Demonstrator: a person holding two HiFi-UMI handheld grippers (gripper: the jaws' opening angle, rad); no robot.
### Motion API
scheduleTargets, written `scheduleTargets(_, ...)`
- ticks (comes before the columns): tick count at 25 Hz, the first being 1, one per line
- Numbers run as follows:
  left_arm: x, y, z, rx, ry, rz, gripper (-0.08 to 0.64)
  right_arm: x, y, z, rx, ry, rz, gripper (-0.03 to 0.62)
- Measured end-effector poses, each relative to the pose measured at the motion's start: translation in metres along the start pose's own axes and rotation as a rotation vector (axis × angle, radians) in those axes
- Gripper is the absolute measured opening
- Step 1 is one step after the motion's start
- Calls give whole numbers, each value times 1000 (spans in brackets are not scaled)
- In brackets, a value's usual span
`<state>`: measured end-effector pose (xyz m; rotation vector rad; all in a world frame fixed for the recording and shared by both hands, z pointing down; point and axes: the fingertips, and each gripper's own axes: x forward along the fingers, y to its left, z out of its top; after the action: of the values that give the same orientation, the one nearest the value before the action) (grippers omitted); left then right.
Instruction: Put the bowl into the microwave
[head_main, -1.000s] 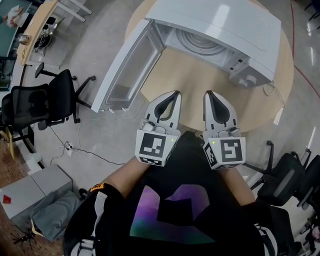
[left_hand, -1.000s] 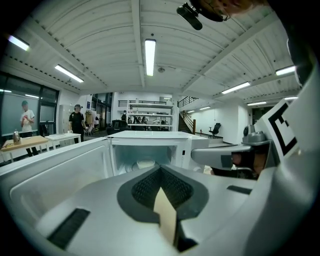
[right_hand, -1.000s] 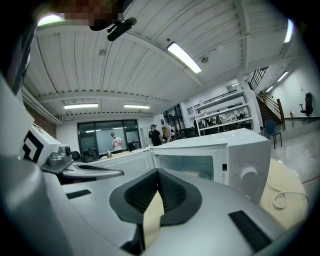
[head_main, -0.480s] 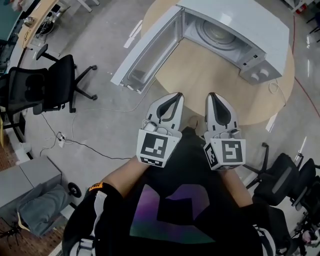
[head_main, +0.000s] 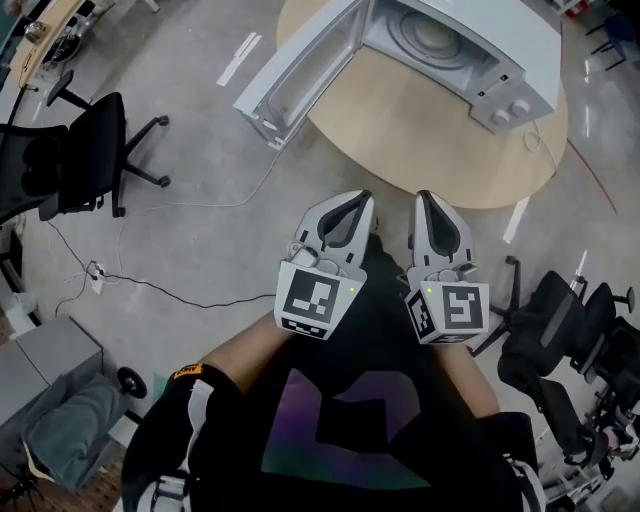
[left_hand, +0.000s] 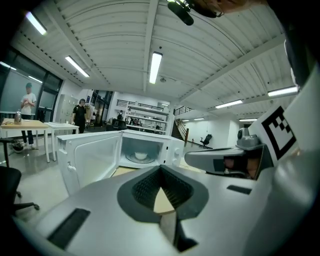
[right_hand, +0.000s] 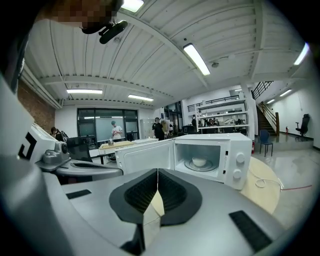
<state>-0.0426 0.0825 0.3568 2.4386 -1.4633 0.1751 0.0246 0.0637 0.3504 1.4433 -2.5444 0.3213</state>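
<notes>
Bowl sat inside the open microwave.
The bowl (right_hand: 199, 162) is seen deep in the microwave (head_main: 500, 50), whose door (head_main: 290, 80) is swung wide, on a round table (head_main: 440, 150). The left gripper (head_main: 360, 200) and right gripper (head_main: 421, 198) are held well back, jaws pressed together on nothing. A black-and-white marker (head_main: 312, 298) is shown on the left one.

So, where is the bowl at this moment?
In the right gripper view, right of centre, the bowl sits inside the open microwave, on its turntable. The microwave stands on the round wooden table.
</notes>
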Motion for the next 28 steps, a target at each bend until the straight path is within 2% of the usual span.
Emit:
scheduleTargets(5,-14,-25,-16,10,4,-33,46,-32,6,-17,-21,34,-25,18)
scheduleTargets(13,-30,-54,-17,20,-25,23,46,-60,9,-23,-43,20,62,18)
scheduleTargets(17,-27,-84,-16,16,-34,58,46,-83,-10,-18,-54,-5,98,18)
scheduleTargets(22,-16,-142,-13,51,-47,82,46,-123,-53,-14,-59,-37,117,18)
scheduleTargets(28,-14,-201,-25,74,-33,148,46,-167,-86,-26,-73,-44,176,18)
